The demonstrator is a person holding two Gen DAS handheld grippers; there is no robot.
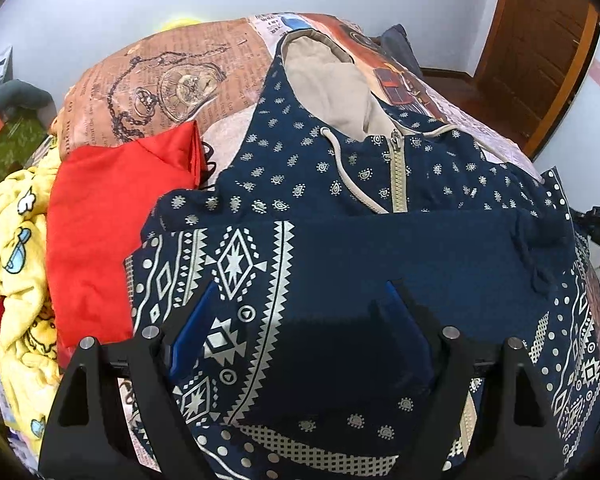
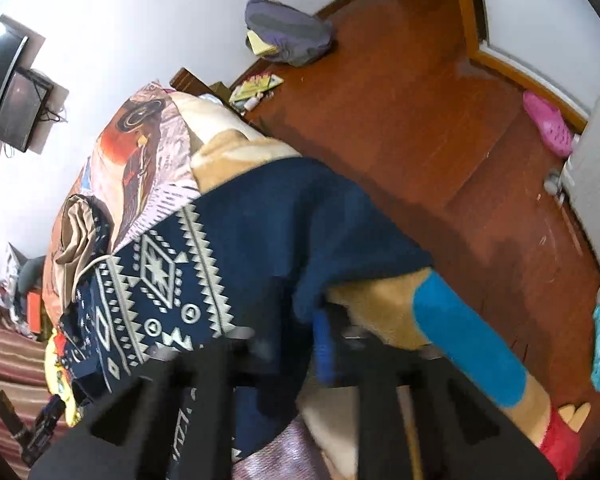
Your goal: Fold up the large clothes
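A navy zip hoodie point(image 1: 380, 248) with a white geometric print lies front-up on the bed, its beige-lined hood point(image 1: 328, 88) at the far end. A sleeve is folded across the chest. My left gripper point(image 1: 300, 320) hovers over the hoodie's lower part, jaws wide open with only cloth beneath the blue pads point(image 1: 196, 320). In the blurred right wrist view, the hoodie point(image 2: 260, 220) hangs over the bed's side. My right gripper point(image 2: 324, 340) is shut there, pads together at the navy hem, which runs into them.
A red garment point(image 1: 112, 232) and a yellow cartoon blanket point(image 1: 16, 248) lie left of the hoodie on the printed bedspread point(image 1: 172, 80). A tan blanket with a blue stripe point(image 2: 460, 336) hangs below the hem. Wooden floor point(image 2: 420, 120) holds a grey bag point(image 2: 288, 36) and a pink slipper point(image 2: 548, 128).
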